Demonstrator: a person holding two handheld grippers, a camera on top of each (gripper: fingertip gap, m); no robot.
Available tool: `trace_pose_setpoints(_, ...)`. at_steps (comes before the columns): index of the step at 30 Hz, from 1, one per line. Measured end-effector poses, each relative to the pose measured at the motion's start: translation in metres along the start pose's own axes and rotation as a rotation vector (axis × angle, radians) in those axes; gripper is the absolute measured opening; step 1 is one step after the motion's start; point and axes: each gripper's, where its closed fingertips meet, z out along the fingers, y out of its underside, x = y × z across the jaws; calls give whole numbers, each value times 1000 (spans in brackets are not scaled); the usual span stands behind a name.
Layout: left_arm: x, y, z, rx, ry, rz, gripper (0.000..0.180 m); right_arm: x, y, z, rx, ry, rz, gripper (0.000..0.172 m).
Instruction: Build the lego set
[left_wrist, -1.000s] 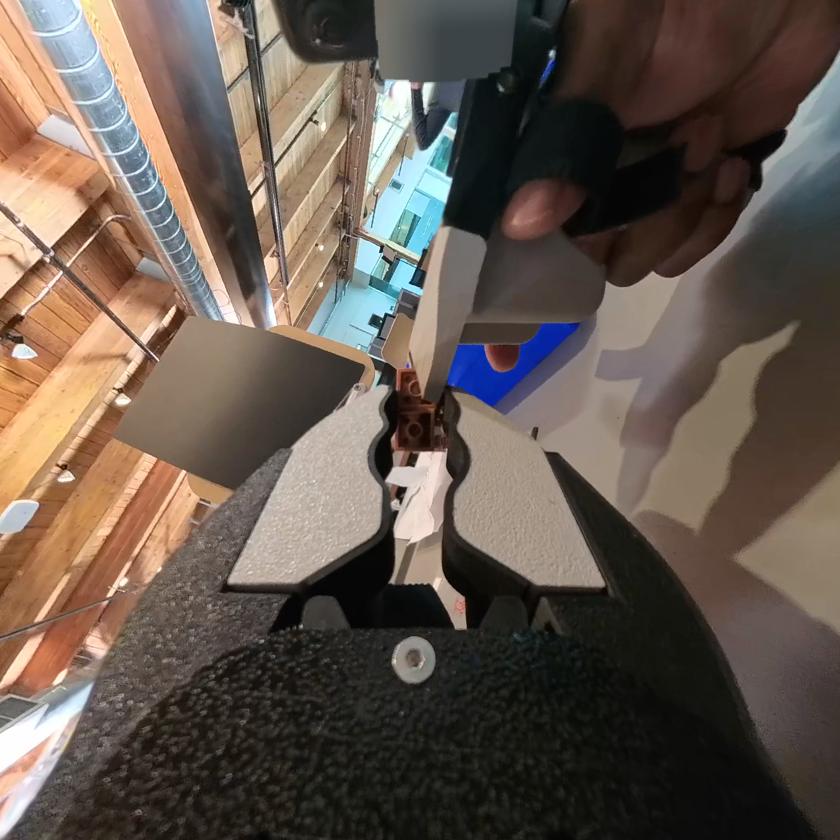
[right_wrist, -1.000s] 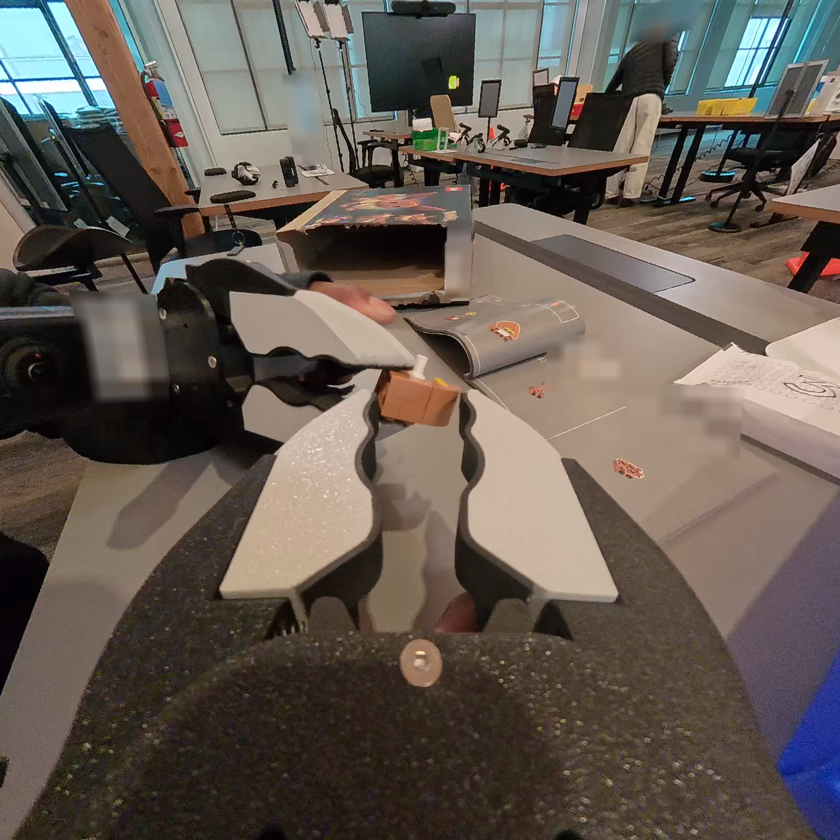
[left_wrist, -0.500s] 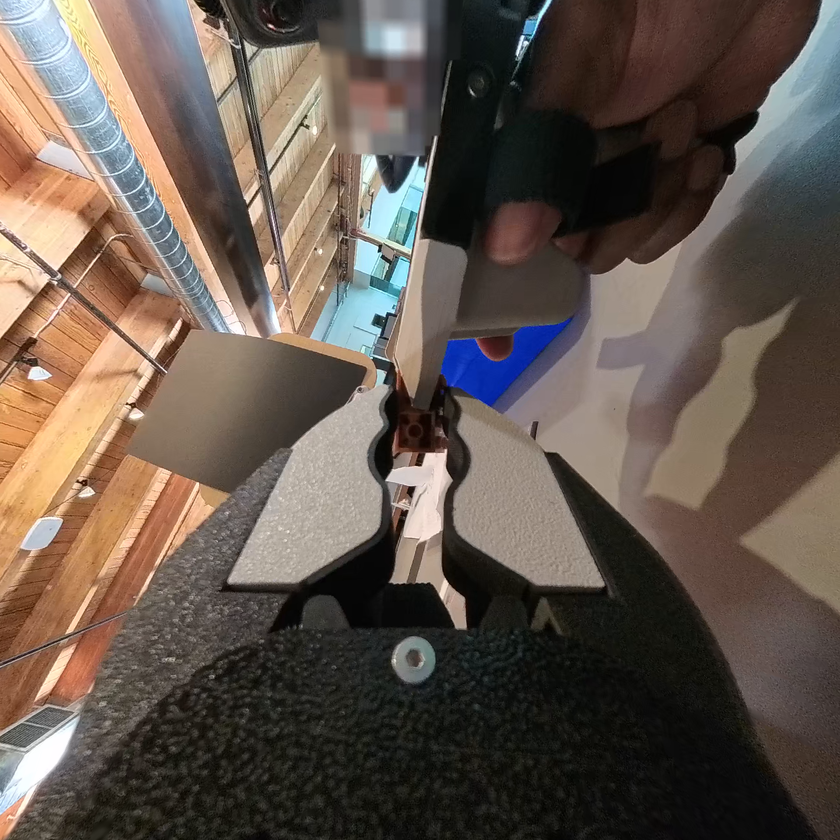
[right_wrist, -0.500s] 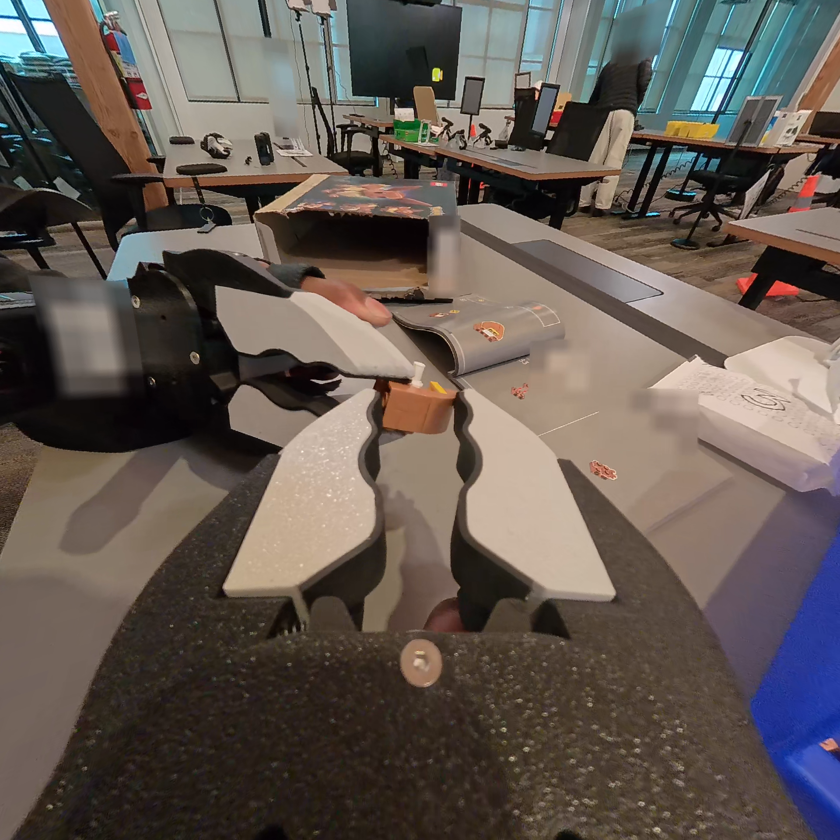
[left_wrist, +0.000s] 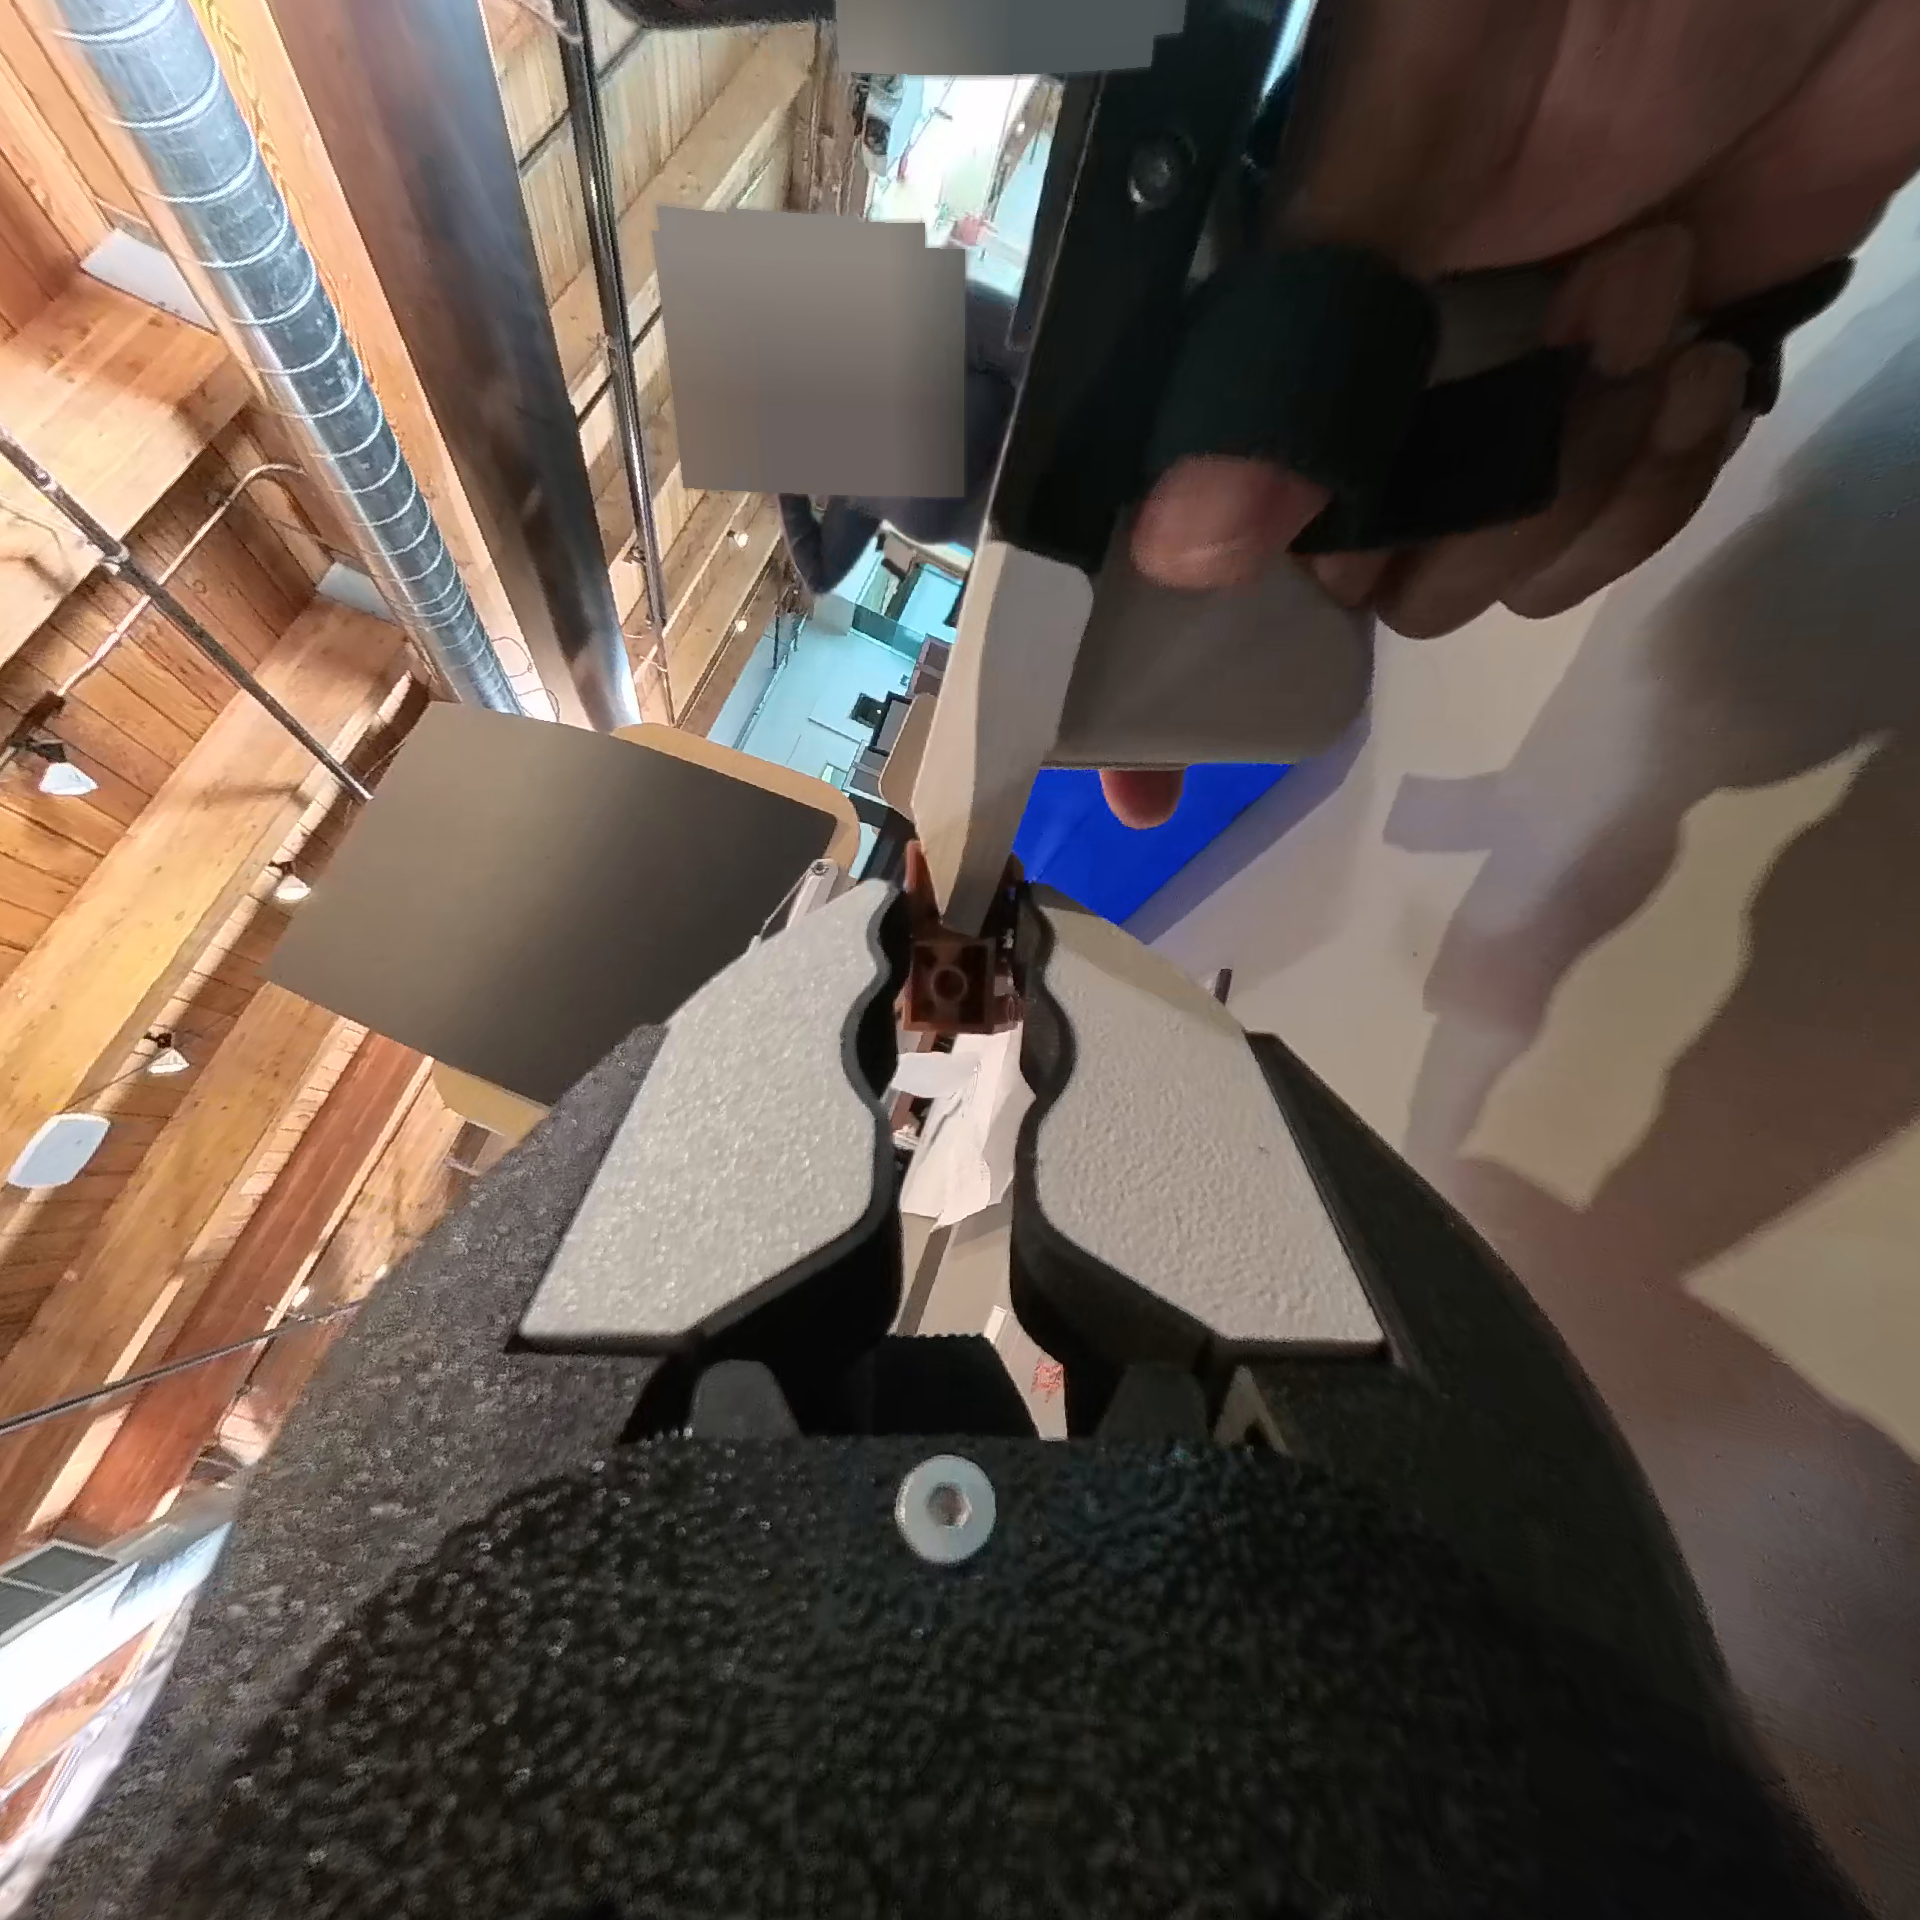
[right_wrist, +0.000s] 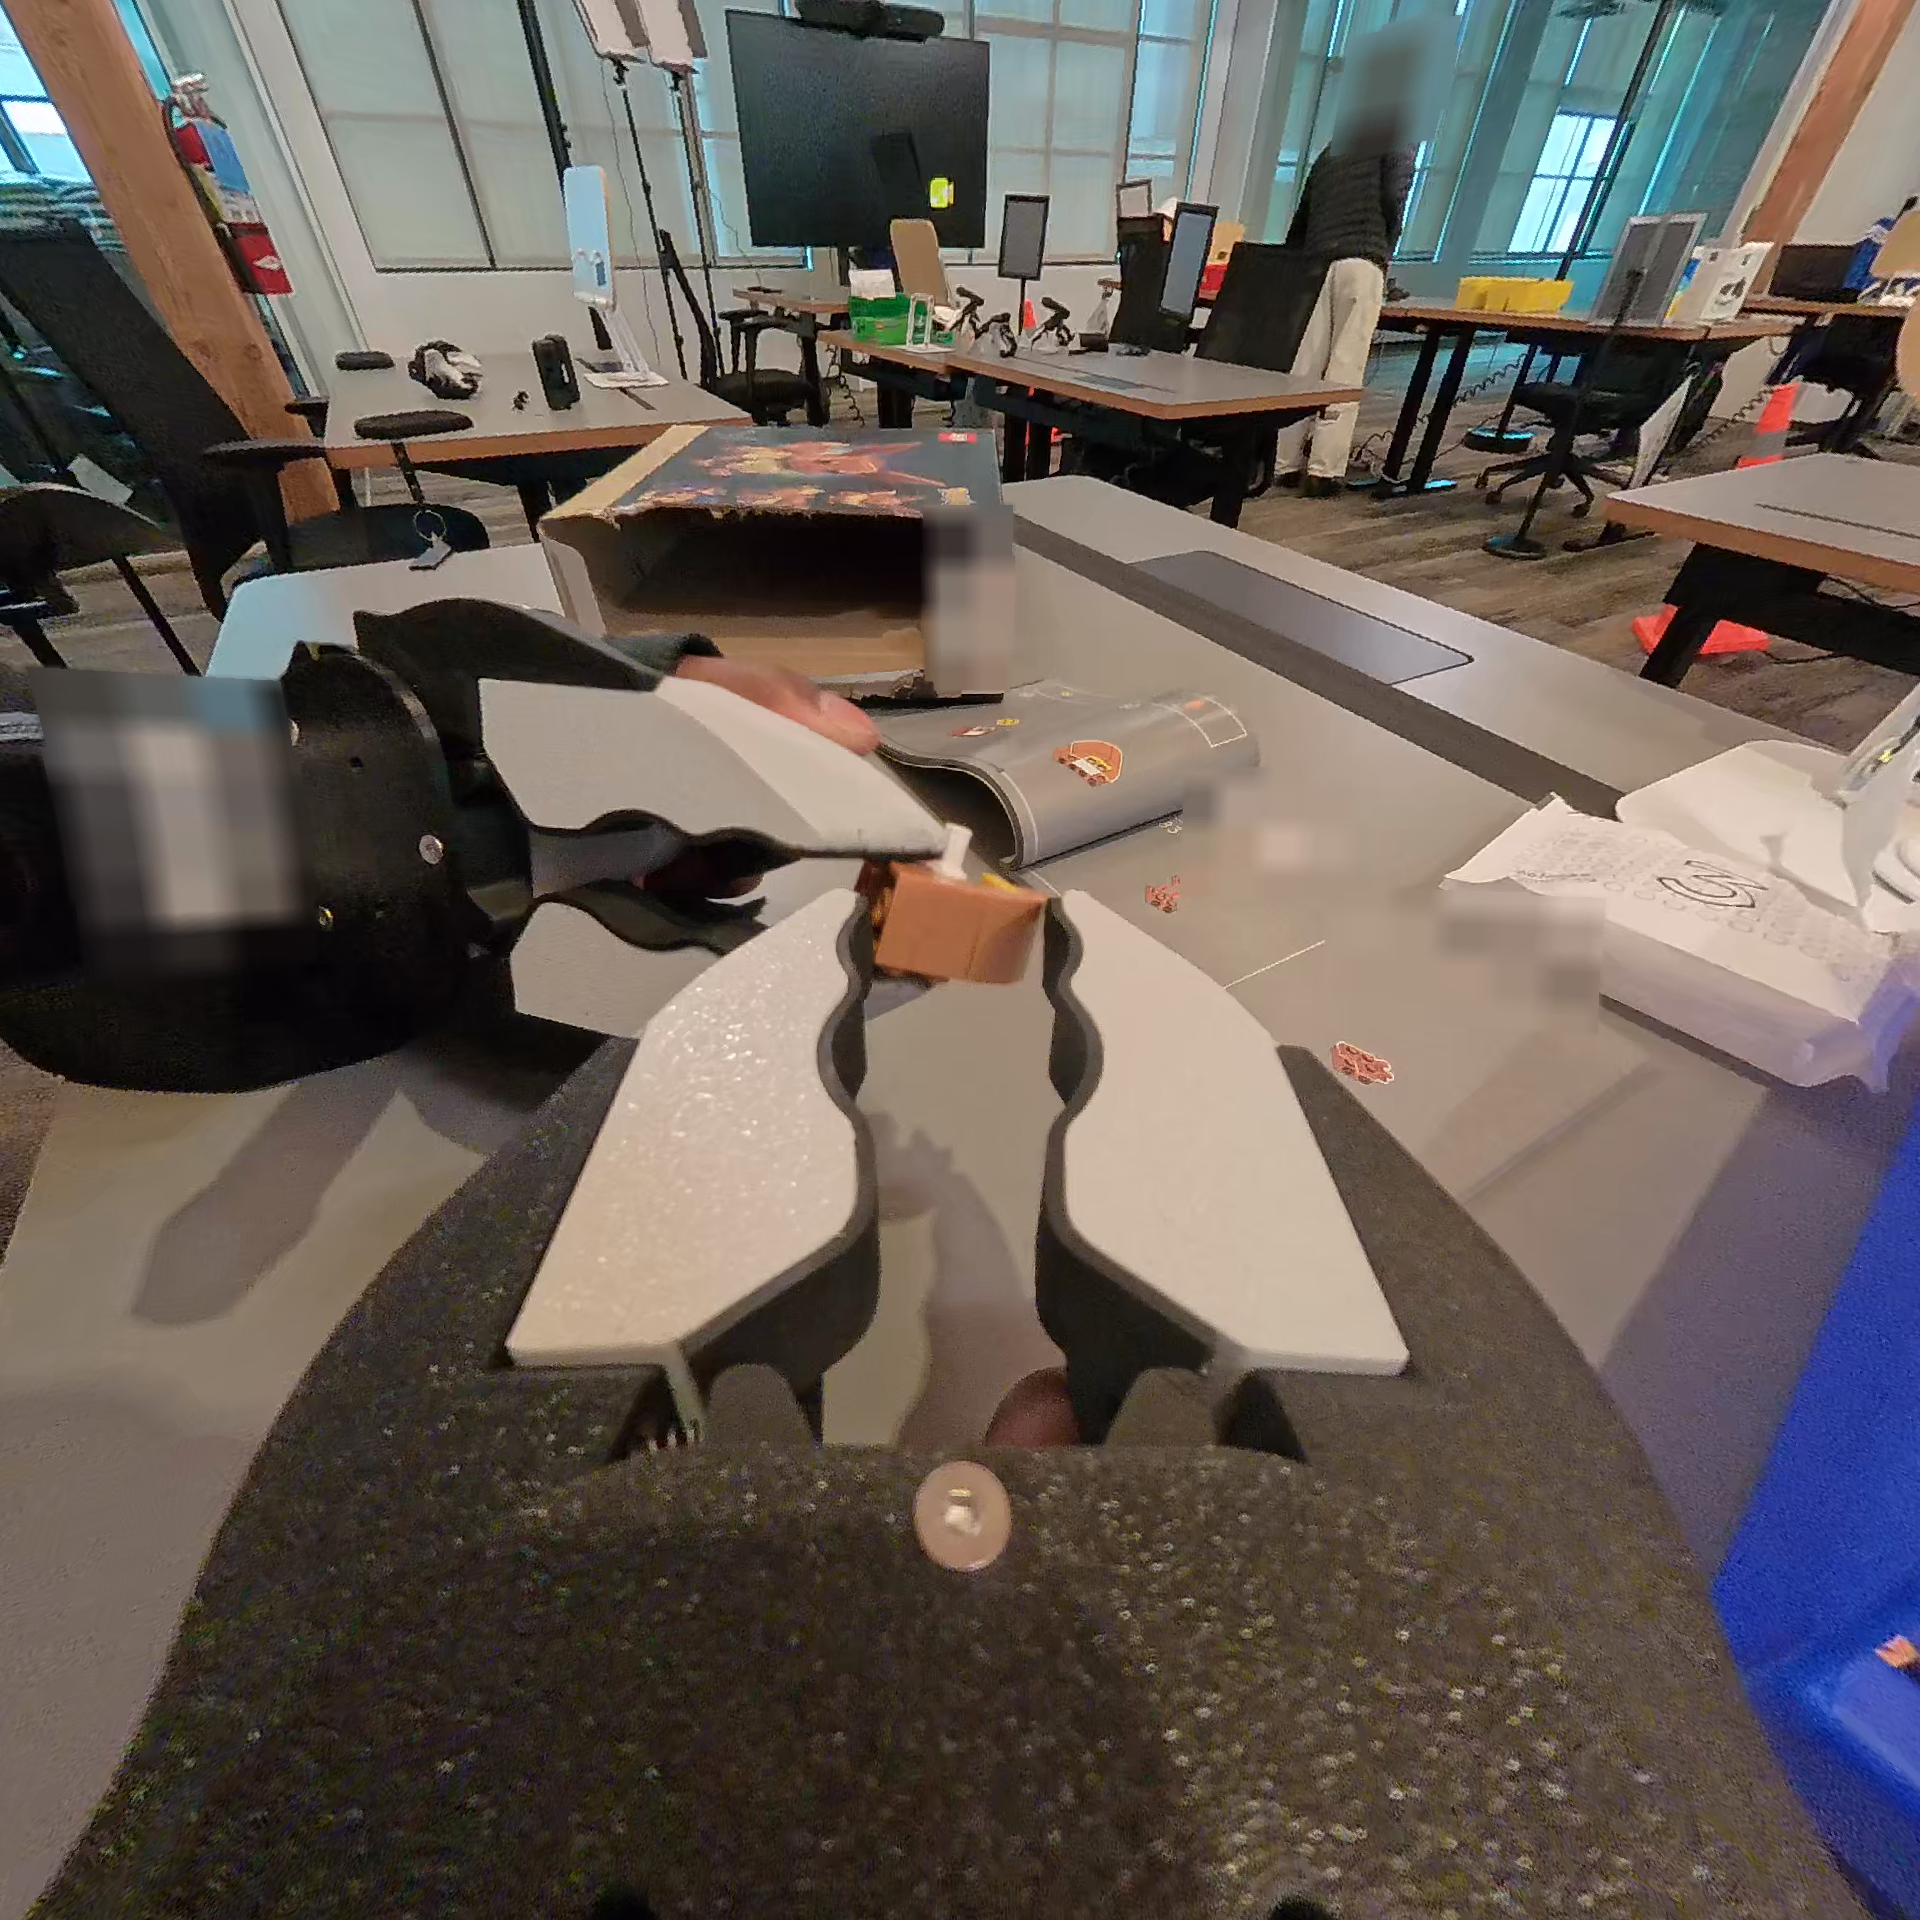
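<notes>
The landmark here is the small brown brick assembly (right_wrist: 956, 930), which hangs in the air above the grey table (right_wrist: 1455, 1091), because both tools meet on it. The right gripper (right_wrist: 951, 940) is closed to a moderate width on this assembly, one finger pad against each of its two opposite sides, so the piece is carried and does not rest on the table. The left gripper (left_wrist: 961, 982) comes to the same assembly from the left side and is turned sideways; its jaws stand rather narrow, and between its fingertips sits a dark brown brick (left_wrist: 948, 985) with the hollow underside toward the camera, pads close on both sides. I judge this brick is being pressed against the assembly, which would explain why one tool steadies while the other pinches. A small white peg (right_wrist: 954, 854) sticks up from the top of the assembly. Beyond the assembly lie an open booklet (right_wrist: 1101, 769) and a cardboard box (right_wrist: 769, 540); to its right are white paper bags (right_wrist: 1714, 935).
</notes>
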Motion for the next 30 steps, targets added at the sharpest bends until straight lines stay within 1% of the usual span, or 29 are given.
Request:
trace_pose_setpoints(2,-6,2,0,-15,-33,-9,19,1,-1,0,-5,7,10,35)
trace_pose_setpoints(5,-6,2,-1,-17,-36,-12,19,-1,-1,0,-7,-12,32,29)
trace_pose_setpoints(30,-3,3,1,-22,-37,-41,19,-1,2,0,-27,16,9,25)
